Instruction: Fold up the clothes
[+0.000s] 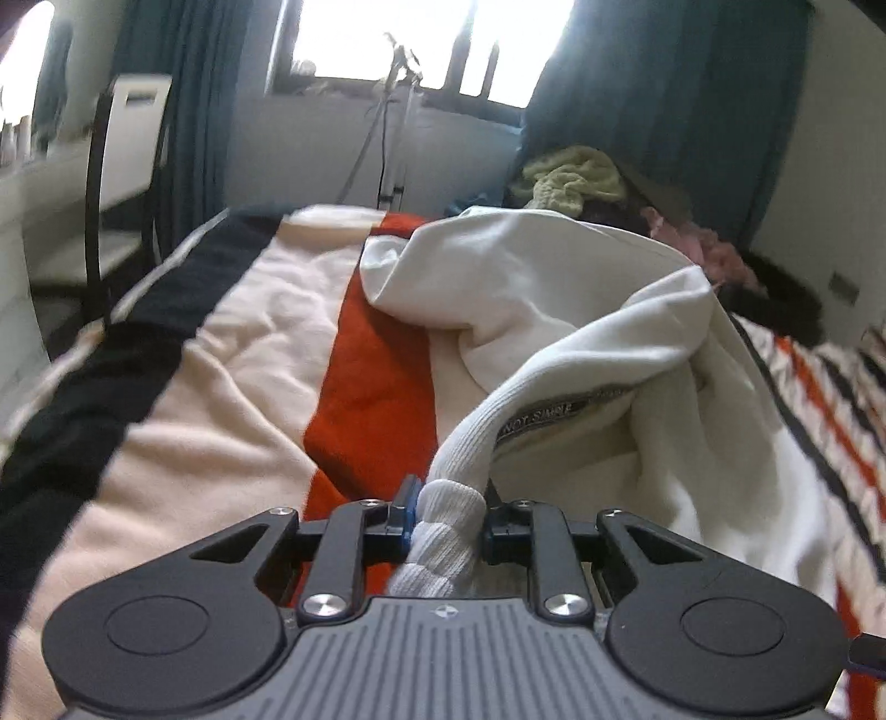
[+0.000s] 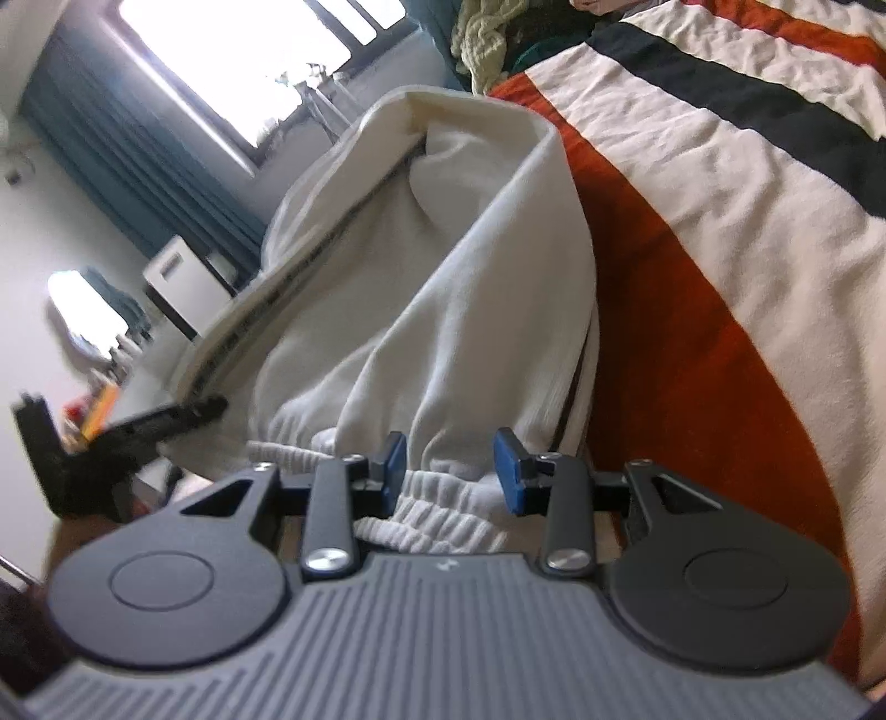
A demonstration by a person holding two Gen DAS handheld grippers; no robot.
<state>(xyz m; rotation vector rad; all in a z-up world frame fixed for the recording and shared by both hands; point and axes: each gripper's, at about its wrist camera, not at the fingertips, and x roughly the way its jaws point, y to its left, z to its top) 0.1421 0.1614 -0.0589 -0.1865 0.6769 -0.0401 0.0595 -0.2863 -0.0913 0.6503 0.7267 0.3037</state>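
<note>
Left hand-held gripper [image 1: 447, 518] clamps the ribbed waistband of the white pants [image 1: 554, 310], which run lengthwise away toward the window [image 1: 382, 39], draped on the striped bed [image 1: 232, 354]. Right hand-held gripper [image 2: 451, 462] sits spread wide around the waistband, pads not pinching it.

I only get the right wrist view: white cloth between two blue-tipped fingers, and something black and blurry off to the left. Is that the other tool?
Observer: Yes. That is the left gripper, and its fingers are shut on a ribbed band of the cloth.
Operator: Does the printed strip say anything?
Observer: In the left wrist view the strip reads "NOT SIMPLE".
Operator: What's on the cloth's far side?
Observer: There the bedspread has thin orange and black stripes.
</note>
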